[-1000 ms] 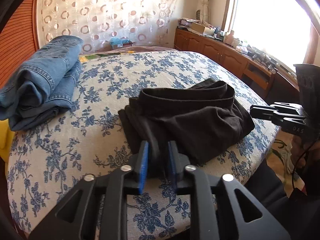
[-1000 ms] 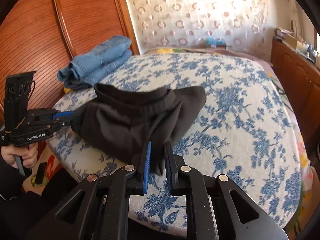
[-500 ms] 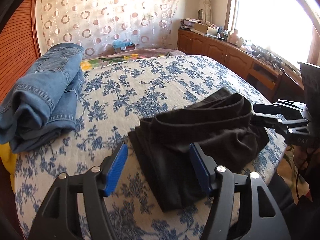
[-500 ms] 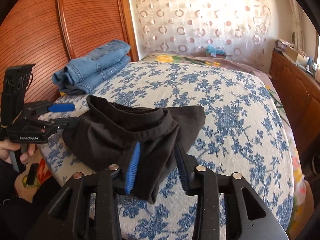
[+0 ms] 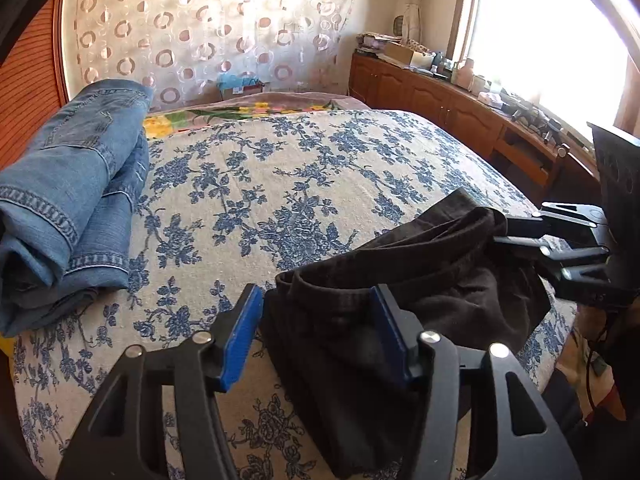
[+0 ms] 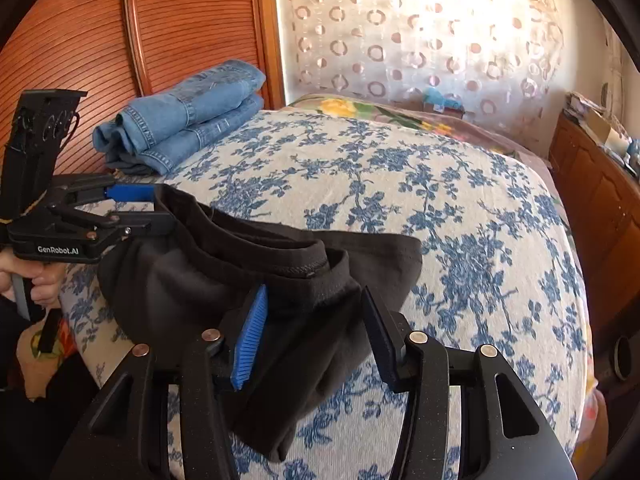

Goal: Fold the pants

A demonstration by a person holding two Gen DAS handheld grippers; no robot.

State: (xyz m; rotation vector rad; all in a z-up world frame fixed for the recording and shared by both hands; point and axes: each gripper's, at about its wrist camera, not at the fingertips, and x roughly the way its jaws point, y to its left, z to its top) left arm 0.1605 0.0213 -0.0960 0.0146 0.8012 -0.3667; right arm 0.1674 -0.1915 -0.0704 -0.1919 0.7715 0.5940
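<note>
Mid-fold, with black pants [image 5: 400, 288] bunched at the near edge of the floral bed [image 5: 280, 168], left gripper [image 5: 316, 336] and right gripper [image 6: 312, 332] both spread wide around the waistband, gripping nothing; next, probably a fresh pinch there.

This is a bedroom in a home. A wide bed [image 5: 304, 184] with a cream cover printed in blue flowers fills most of both views. A tall wooden headboard [image 6: 168, 32] with fine ribs stands at one side of it. A thin curtain [image 5: 208, 28] with a pattern of rings hangs behind. Under a bright window [image 5: 552, 40] runs a low wooden cabinet [image 5: 432, 92], with small household things on its top. Folded jeans [image 6: 188, 112] lie on the bed.
</note>
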